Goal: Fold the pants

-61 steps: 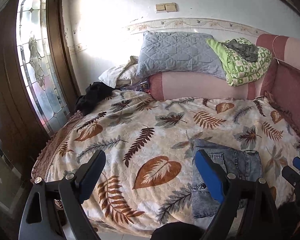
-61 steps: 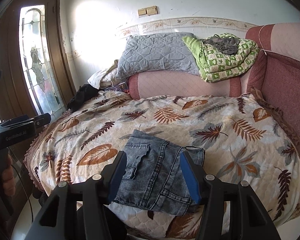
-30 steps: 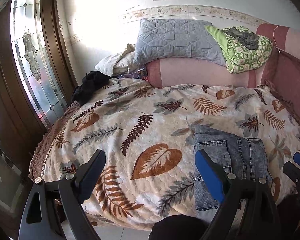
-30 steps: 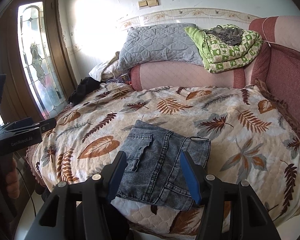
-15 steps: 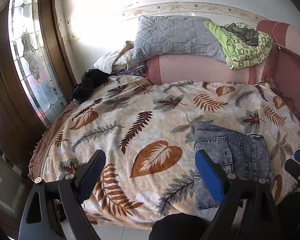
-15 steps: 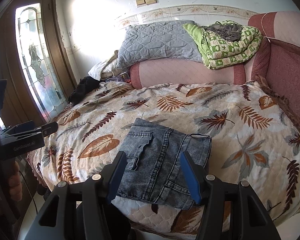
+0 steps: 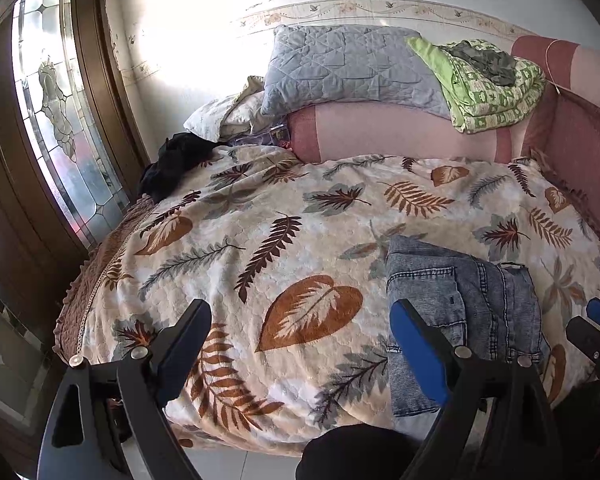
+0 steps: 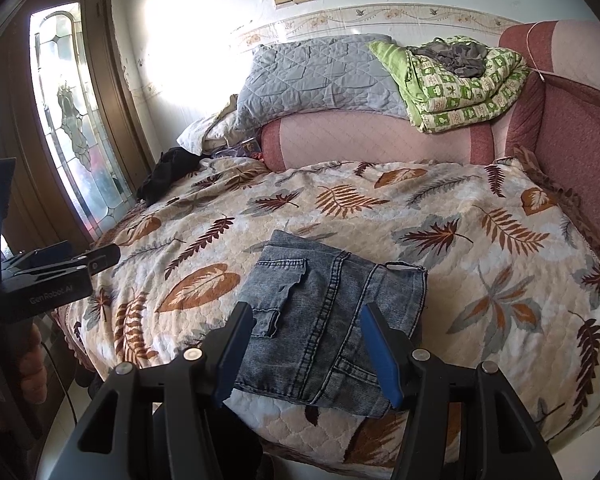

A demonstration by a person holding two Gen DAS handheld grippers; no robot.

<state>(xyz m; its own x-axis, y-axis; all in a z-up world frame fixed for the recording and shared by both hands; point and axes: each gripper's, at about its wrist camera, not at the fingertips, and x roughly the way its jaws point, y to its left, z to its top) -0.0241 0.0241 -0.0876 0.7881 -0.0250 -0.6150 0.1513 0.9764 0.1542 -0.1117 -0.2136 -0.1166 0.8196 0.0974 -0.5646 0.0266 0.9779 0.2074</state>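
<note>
Pants (image 8: 328, 320) lying folded into compact denim rectangle on leaf-print blanket (image 8: 460, 208), near bed's front edge. Right claw (image 8: 308, 352) hovering above them, jaws standing wide apart, gripping nothing. Left claw (image 7: 300, 344) hanging off to pants' left over bare blanket, jaws also spread wide, holding nothing. Grey pillow (image 7: 348, 68) and green quilt (image 7: 488, 88) sitting on pink bolster (image 7: 400, 136) at far side.
</note>
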